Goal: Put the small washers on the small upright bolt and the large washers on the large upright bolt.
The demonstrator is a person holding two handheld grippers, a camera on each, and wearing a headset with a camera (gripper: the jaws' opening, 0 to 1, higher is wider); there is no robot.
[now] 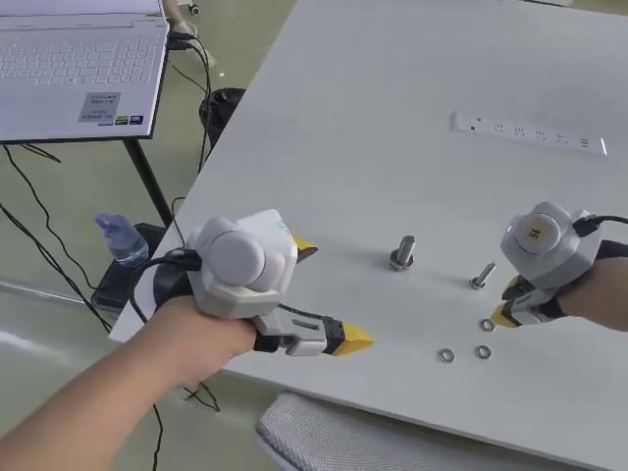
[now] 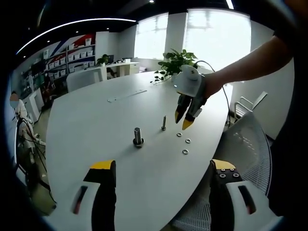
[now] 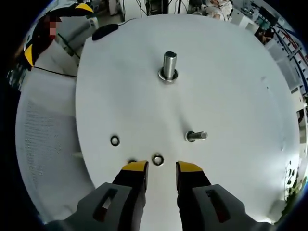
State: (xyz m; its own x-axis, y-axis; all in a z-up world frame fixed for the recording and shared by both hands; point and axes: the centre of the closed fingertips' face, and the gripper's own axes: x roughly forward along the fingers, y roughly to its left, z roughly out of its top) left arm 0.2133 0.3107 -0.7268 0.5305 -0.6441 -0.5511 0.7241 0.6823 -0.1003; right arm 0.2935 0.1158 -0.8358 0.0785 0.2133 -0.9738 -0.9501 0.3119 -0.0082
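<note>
**A:** Take the large bolt (image 1: 403,253) as the mark. Where is everything?

**B:** It stands upright on the white table (image 1: 392,88). The small bolt (image 1: 482,276) stands just to its right, a little nearer the person, and the 2 are clearly apart.

**A:** And the washers?

**B:** 3 washers (image 1: 484,351) lie flat on the table, right of the large bolt and past the small bolt, towards the person's edge. None sits on either bolt.

**A:** Left gripper?

**B:** The left gripper (image 1: 330,292) hangs left of the large bolt, on the person's side. Its jaws are spread wide with nothing between them. In the left gripper view the large bolt stands ahead between them, some way off.

**A:** And the right one?

**B:** The right gripper (image 1: 507,301) is right of the large bolt, just past the small bolt, with its tips over the washers. Its jaws are parted by a narrow gap and grip nothing. In the right gripper view 1 washer lies on the table just ahead of that gap, and a 2nd peeks out beside a jaw tip.

**A:** Anything else?

**B:** A power strip (image 1: 530,132) lies well behind the large bolt, on the far side of the table.
</note>
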